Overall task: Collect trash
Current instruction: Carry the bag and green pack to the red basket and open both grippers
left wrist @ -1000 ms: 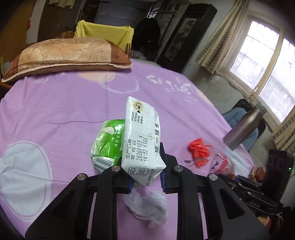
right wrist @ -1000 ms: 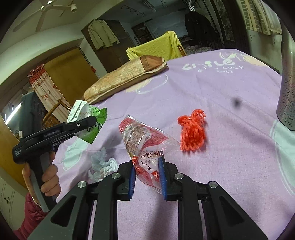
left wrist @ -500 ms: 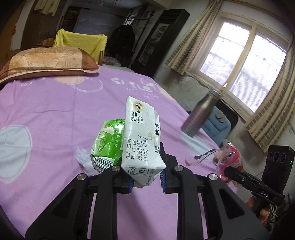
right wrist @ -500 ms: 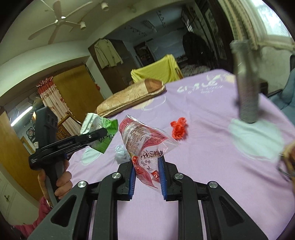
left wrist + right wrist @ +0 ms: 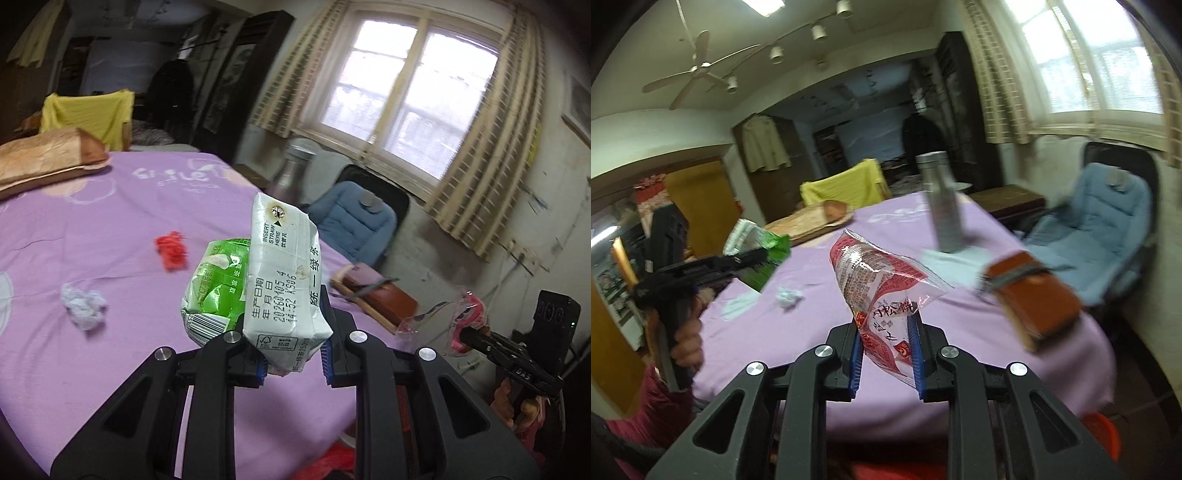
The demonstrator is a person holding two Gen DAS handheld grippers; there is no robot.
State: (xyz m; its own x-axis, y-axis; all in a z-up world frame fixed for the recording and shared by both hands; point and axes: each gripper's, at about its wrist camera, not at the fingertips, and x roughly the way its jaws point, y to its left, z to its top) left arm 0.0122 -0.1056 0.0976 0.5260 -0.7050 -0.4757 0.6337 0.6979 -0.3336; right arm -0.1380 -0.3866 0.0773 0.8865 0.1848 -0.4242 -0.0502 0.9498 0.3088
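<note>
My left gripper (image 5: pixel 291 360) is shut on a crushed green and white drink carton (image 5: pixel 273 284), held above the purple table (image 5: pixel 110 229). My right gripper (image 5: pixel 884 354) is shut on a red and clear snack wrapper (image 5: pixel 882 288), held above the table's near edge. The right gripper with the wrapper (image 5: pixel 465 321) shows at the right of the left wrist view. The left gripper with the carton (image 5: pixel 757 247) shows at the left of the right wrist view. A crumpled white tissue (image 5: pixel 83 304) and a red scrap (image 5: pixel 171 251) lie on the table.
A steel bottle (image 5: pixel 942 203) stands on the table at the back right. A brown box (image 5: pixel 1030 299) sits at the table's right edge. A pillow (image 5: pixel 48 158) lies at the far side. A blue padded chair (image 5: pixel 1100 229) stands beside the table. Something red (image 5: pixel 1097 432) shows below the table edge.
Both grippers have pulled back and swung right, away from the table's middle, still holding their trash. The tissue and red scrap now lie farther to the left.
</note>
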